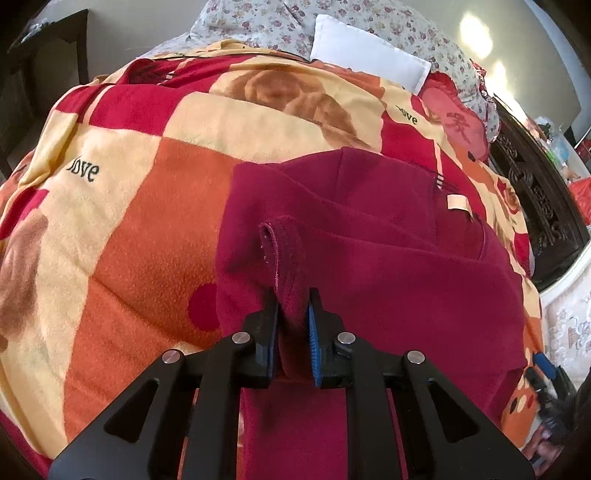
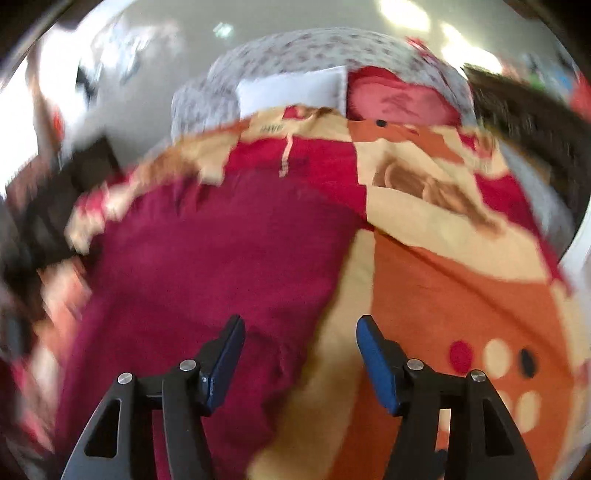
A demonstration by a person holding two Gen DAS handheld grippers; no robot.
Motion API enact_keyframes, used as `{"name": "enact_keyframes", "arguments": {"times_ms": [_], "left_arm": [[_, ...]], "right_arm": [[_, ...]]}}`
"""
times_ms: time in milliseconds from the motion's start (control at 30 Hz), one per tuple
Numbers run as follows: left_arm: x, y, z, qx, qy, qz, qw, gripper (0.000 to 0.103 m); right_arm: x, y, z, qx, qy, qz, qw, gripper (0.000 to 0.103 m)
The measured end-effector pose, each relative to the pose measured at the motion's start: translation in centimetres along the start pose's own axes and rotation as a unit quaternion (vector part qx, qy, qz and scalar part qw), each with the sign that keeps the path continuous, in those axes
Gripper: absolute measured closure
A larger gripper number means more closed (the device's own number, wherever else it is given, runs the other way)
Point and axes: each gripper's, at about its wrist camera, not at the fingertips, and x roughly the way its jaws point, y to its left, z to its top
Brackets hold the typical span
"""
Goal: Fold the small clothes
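A dark red fleece garment (image 1: pixel 388 258) lies on a red, orange and cream blanket (image 1: pixel 147 229) on a bed. My left gripper (image 1: pixel 292 295) is shut on a hemmed edge of the garment and holds that fold up off the rest. A cream label (image 1: pixel 458 203) shows near its collar. In the blurred right wrist view the garment (image 2: pixel 207 266) spreads to the left. My right gripper (image 2: pixel 300 325) is open and empty above the garment's right edge. The right gripper also shows at the lower right of the left wrist view (image 1: pixel 550 380).
A white pillow (image 1: pixel 369 59), a pink cushion (image 1: pixel 454 114) and a floral quilt (image 1: pixel 280 22) lie at the head of the bed. A dark carved wooden frame (image 1: pixel 535 192) runs along the right side. Dark furniture (image 1: pixel 44 55) stands at the far left.
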Motion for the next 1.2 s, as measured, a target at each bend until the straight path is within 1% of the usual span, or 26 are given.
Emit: {"name": "enact_keyframes", "arguments": {"times_ms": [33,133,167,200,267,300,333,400,467,633,667,767,833,900,967,1100,1133,1167,1200], "left_arm": [[0.0,0.0,0.0,0.000,0.000,0.000,1.0000,0.091],[0.0,-0.1,-0.1,0.000,-0.002,0.006,1.0000,0.090],[0.1,-0.2,-0.2,0.001,-0.001,0.010,1.0000,0.088],[0.1,-0.3,-0.2,0.004,0.000,0.012,0.9999,0.087],[0.3,-0.6,-0.4,0.011,0.007,0.011,0.9999,0.083],[0.5,-0.7,-0.6,0.014,0.012,0.005,0.9998,0.078],[0.7,-0.9,-0.8,0.017,0.014,0.004,0.9997,0.078],[1.0,-1.4,-1.1,0.030,0.011,0.016,0.9994,0.078],[1.0,-1.7,-1.4,0.041,0.005,0.026,0.9988,0.078],[0.7,-1.6,-1.5,0.042,0.006,0.024,0.9988,0.078],[0.4,-1.7,-1.5,0.044,0.004,0.025,0.9987,0.078],[-0.6,-1.8,-1.6,0.049,-0.009,0.031,0.9983,0.078],[-1.1,-1.8,-1.6,0.050,-0.018,0.034,0.9980,0.078],[-1.3,-1.8,-1.4,0.048,-0.025,0.037,0.9978,0.078],[-1.2,-1.8,-1.2,0.046,-0.028,0.037,0.9978,0.078],[-0.1,-1.8,-1.0,0.041,-0.018,0.042,0.9981,0.078],[0.2,-1.8,-1.0,0.041,-0.016,0.044,0.9981,0.078],[0.6,-1.8,-1.0,0.042,-0.011,0.046,0.9980,0.078],[0.8,-1.8,-1.0,0.042,-0.009,0.047,0.9980,0.078]], "right_arm": [[0.7,0.3,-0.2,-0.005,0.007,-0.016,1.000,0.043],[2.5,-0.5,-0.3,0.027,0.015,-0.009,0.999,0.043],[2.8,-0.8,-0.3,0.038,0.012,-0.014,0.999,0.052],[2.8,-1.4,-0.2,0.056,0.005,-0.024,0.998,0.057],[2.0,-3.3,-0.2,0.124,-0.021,-0.032,0.992,0.058],[2.1,-4.1,-0.5,0.144,-0.019,-0.043,0.988,0.058],[2.6,-4.8,-0.8,0.163,-0.006,-0.043,0.986,0.058],[3.8,-5.2,-1.6,0.189,0.024,-0.019,0.982,0.058],[4.0,-4.9,-2.2,0.185,0.036,-0.009,0.982,0.058],[1.5,-5.7,-2.0,0.195,0.034,0.011,0.980,0.057],[0.9,-5.6,-1.9,0.194,0.030,0.009,0.981,0.057],[-1.6,-5.3,-0.9,0.183,-0.007,-0.018,0.983,0.056],[-2.9,-5.2,-0.2,0.188,-0.028,-0.027,0.981,0.056],[-3.5,-5.3,0.6,0.194,-0.045,-0.018,0.980,0.056],[-2.7,-4.5,1.9,0.178,-0.045,0.005,0.983,0.056],[0.1,-2.9,4.0,0.146,-0.051,0.044,0.987,0.056],[1.2,-2.8,4.5,0.140,-0.044,0.045,0.988,0.057],[2.3,-2.7,4.8,0.135,-0.034,0.049,0.989,0.059],[4.0,-2.9,5.2,0.135,-0.016,0.052,0.989,0.061]]}}
